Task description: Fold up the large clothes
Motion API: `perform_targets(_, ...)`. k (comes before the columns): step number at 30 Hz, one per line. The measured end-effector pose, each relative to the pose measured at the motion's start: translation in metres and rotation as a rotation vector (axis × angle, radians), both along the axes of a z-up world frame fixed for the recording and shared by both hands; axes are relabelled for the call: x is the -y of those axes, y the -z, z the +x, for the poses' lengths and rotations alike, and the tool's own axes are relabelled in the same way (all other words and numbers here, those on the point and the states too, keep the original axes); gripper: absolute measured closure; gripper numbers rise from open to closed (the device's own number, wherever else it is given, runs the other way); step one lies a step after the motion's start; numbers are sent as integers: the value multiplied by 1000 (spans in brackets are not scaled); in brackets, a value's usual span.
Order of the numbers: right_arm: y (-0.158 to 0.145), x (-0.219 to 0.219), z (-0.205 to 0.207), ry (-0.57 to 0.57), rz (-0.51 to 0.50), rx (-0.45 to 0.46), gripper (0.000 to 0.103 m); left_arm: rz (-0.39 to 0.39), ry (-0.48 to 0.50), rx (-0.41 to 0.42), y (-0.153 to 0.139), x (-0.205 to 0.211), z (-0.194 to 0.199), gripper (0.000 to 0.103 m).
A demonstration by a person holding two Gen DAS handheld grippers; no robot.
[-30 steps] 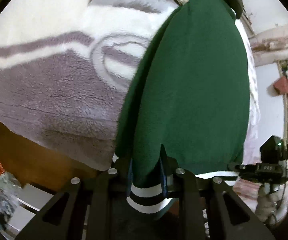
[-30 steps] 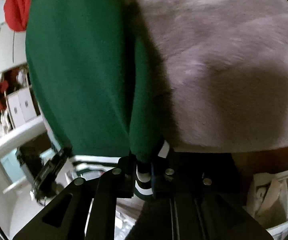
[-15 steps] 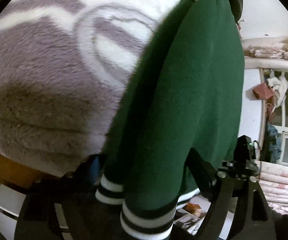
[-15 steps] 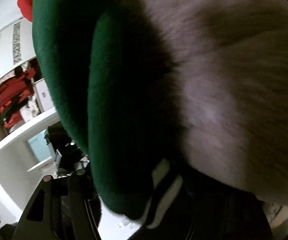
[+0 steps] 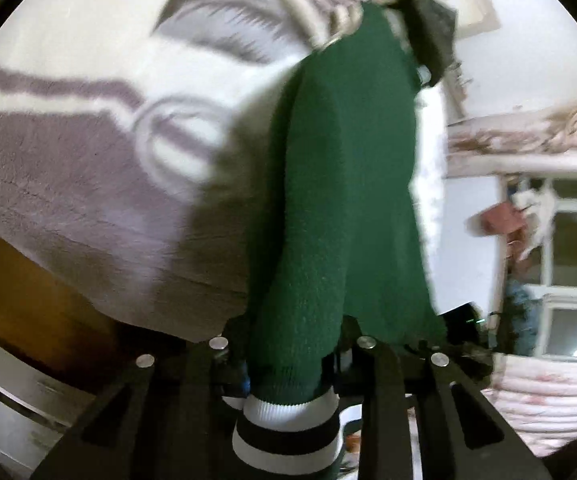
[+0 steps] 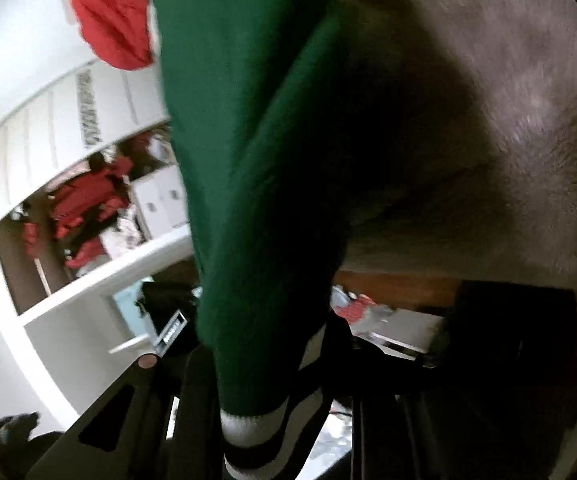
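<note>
- A lived-in bedroom in a home.
- Ahead and left of the left claw, a bed under a fleece blanket (image 5: 88, 184) in grey and white.
- Right of that claw, a window (image 5: 576, 272) dark behind white frames, with quilted pink bedding (image 5: 548, 396) piled below it.
- Left of the right claw, a white wardrobe (image 6: 60, 128) with an open shelf holding red clothes (image 6: 84, 208).
- Above it, more red cloth (image 6: 108, 20) hangs.

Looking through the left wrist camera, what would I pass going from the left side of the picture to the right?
Grey-and-white blanket → green sweater → white board → window.
</note>
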State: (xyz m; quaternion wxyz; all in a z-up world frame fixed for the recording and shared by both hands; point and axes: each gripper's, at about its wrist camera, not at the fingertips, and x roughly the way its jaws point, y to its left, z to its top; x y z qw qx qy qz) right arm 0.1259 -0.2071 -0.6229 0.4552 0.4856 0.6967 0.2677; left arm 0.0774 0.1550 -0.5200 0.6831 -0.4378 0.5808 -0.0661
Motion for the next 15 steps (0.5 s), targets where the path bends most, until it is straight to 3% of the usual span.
perform_targets(3,-41,29,18,44,51,36,82,-55,-33,49,-29,-9,8,80)
perform_targets(8,-108,40,77,113,126,132,83,-45,-44,194,-72,-32,55,81)
perform_targets(11,-135,66,130,174,144,190,83,-19,-22,308,-94,-38,115,81)
perform_targets(15,-157,69,235,234,88,274,83,74,37,406,-96,-30,211,80)
